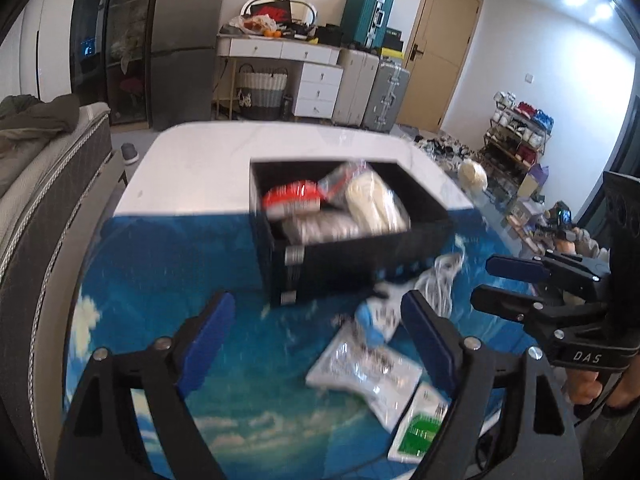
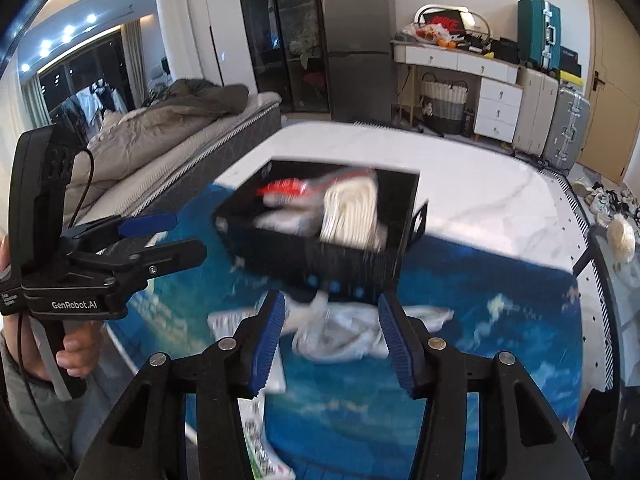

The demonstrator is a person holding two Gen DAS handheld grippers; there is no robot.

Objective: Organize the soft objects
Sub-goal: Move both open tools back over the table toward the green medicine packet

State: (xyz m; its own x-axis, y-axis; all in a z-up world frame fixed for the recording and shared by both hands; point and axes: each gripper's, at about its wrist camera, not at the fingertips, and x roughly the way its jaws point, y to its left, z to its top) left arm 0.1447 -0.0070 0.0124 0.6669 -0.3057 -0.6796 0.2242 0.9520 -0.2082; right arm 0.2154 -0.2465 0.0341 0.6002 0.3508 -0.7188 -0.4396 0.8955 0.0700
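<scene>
A white marble-look table point(image 1: 208, 168) is being covered at its near end by a blue sky-print cloth point(image 1: 152, 280). A black box point(image 1: 360, 256) is being shown at the middle, straddling the cloth's far edge, with several packets lying inside: a red-and-white packet point(image 1: 292, 198) at the left, a cream bundle in clear wrap point(image 1: 374, 200) at the right and a grey packet point(image 1: 320, 228) near the front wall.

On the cloth, just near the box, loose soft packets are being left: a crumpled white wrapped bundle point(image 2: 340, 332), a clear-and-white packet point(image 1: 364, 376) and a green-labelled packet point(image 1: 420, 428) nearest the camera.

The left gripper point(image 1: 320, 332) is being held wide apart with nothing between its blue pads. The right gripper point(image 2: 330, 336) is being held partly apart above the crumpled bundle, gripping nothing.
</scene>
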